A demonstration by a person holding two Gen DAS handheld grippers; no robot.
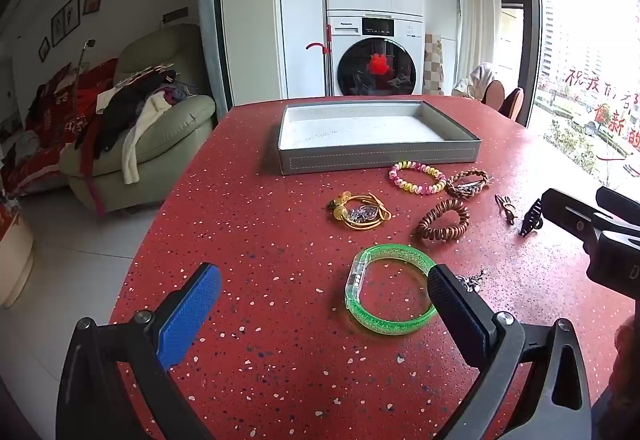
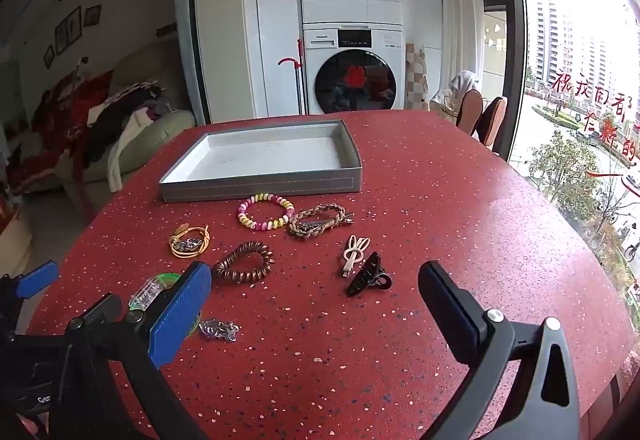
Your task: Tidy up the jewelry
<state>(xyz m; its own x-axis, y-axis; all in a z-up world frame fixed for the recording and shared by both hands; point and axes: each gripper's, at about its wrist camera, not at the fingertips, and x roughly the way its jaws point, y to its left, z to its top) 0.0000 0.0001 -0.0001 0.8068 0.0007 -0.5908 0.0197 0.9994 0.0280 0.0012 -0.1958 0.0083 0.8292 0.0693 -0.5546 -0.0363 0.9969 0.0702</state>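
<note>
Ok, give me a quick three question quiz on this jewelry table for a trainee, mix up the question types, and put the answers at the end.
1. True or false: the grey tray already holds a bracelet.
2. Multiple choice: which item lies closest in front of the left gripper? A) green bangle B) black claw clip C) pink and yellow bead bracelet
3. Fill in: the jaws of the right gripper stand ____ with nothing between them.

Key: 1 false, the tray is bare inside. 2 A. 3 open.
</note>
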